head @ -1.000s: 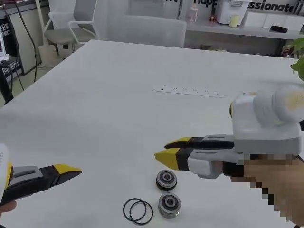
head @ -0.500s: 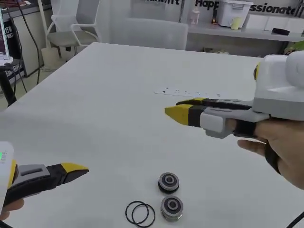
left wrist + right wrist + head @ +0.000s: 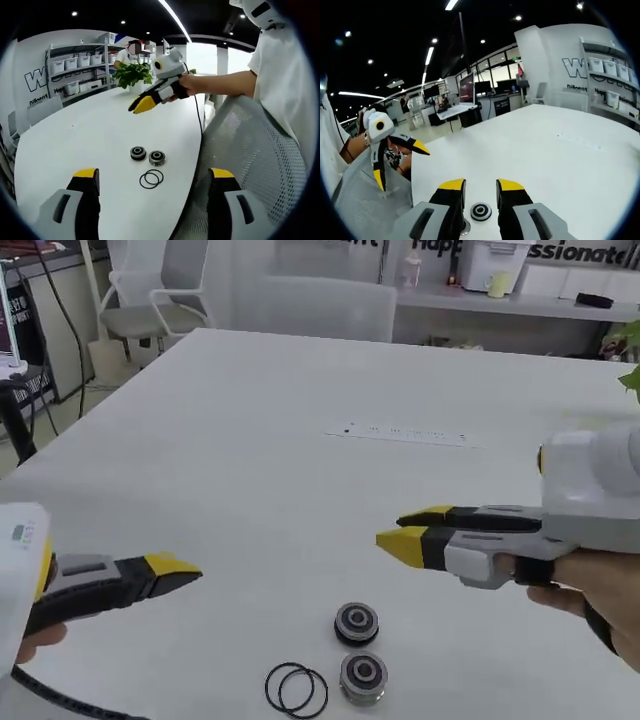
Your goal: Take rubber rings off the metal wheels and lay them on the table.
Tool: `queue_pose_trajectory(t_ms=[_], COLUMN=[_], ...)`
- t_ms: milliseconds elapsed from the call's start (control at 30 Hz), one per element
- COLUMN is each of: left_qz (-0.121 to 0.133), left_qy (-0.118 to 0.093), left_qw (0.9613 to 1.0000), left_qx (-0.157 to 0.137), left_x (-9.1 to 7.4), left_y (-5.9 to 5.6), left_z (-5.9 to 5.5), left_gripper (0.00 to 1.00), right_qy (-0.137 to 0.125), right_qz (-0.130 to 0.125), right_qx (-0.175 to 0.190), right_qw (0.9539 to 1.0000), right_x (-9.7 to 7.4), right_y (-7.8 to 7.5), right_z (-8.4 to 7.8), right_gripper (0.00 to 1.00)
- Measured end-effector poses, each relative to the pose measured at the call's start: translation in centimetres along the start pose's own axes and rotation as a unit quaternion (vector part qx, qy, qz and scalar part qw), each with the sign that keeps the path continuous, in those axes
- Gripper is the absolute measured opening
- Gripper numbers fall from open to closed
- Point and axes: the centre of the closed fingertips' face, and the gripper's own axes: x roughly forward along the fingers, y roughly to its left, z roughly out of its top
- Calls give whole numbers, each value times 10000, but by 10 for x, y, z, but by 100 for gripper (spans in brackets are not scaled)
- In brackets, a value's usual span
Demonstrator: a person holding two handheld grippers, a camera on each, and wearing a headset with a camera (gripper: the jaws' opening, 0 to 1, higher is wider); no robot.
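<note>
Lowered the right tongs (image 3: 410,528) since half a second ago, down toward the far wheel (image 3: 356,622); kept the left tongs (image 3: 180,568) roughly in place. Holding the right tongs level, tips pointing left, jaws parted only a little and empty, with that wheel below and just ahead of the tips. Probably lining up for its dark rim, possibly a ring not yet off; hard to tell. Near wheel (image 3: 363,676) just beside the far one, looking like bare metal. Two rings (image 3: 296,689) already flat on the table (image 3: 250,440), overlapping, between the two tongs and just beside the near wheel. Left tongs spread wide, empty, held low and well clear, likely waiting to steady a wheel.
</note>
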Motion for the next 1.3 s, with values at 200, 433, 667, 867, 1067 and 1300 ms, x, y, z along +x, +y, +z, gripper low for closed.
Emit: queue_pose_trajectory(t_ms=[200, 433, 667, 867, 1067, 1300], left_qz=[-6, -17, -5, -235, -384, -227], left_qy=[-17, 23, -75, -187, -397, -625], left_qw=[9991, 9967, 9940, 9931, 9937, 9922], left_qx=[412, 817, 1089, 1133, 975, 1052], left_x=[1, 7, 27, 47, 68, 93], left_y=[12, 31, 52, 56, 56, 64], left_z=[23, 46, 73, 83, 89, 87], left_gripper=[88, 87, 86, 85, 82, 64], right_qy=[380, 863, 1397, 1639, 1871, 1980], right_qz=[99, 22, 64, 87, 67, -5], right_qx=[-177, -439, -693, -758, -823, -878], right_qw=[9991, 9953, 9877, 9835, 9789, 9763], right_x=[7, 8, 11, 11, 13, 18], right_y=[2, -6, -7, -8, -11, -11], right_z=[-18, -42, -71, -84, -98, -105], right_gripper=[22, 22, 22, 22, 22, 22])
